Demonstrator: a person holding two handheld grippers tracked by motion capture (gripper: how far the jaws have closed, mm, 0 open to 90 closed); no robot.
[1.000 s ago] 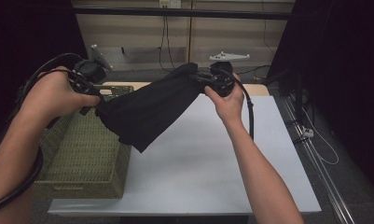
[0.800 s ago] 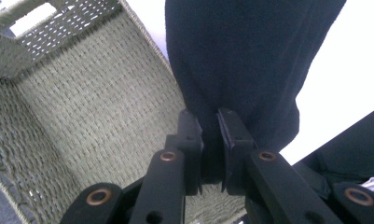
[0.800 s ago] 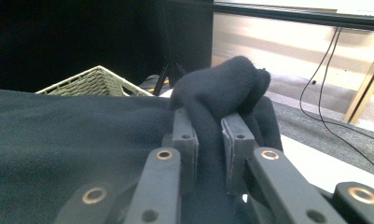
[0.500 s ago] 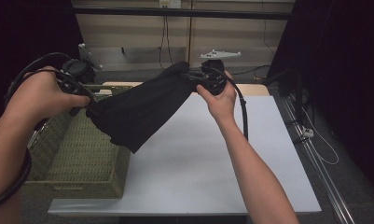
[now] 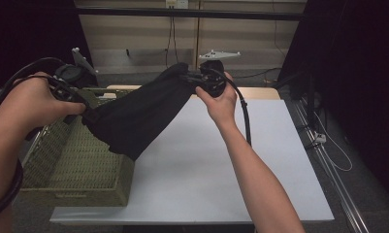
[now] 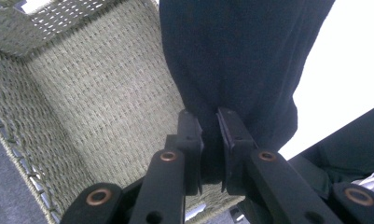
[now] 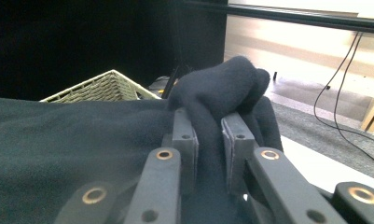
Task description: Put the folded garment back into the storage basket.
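Both grippers, left (image 5: 88,108) and right (image 5: 189,78), pinch the black cloth (image 5: 134,116), stretched between 9 and 12 o'clock above the woven basket (image 5: 61,170). Thin pinches risk slipping; 1 lost corner would drop onto the white table (image 5: 206,165).

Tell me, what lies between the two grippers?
The black cloth stretches between the left gripper and the right gripper, held above the woven basket and white table in the high view.

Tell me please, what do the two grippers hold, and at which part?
Both hold one black cloth. The left gripper pinches a fold at its end above the woven basket; the right gripper pinches a bunched fold at the opposite end.
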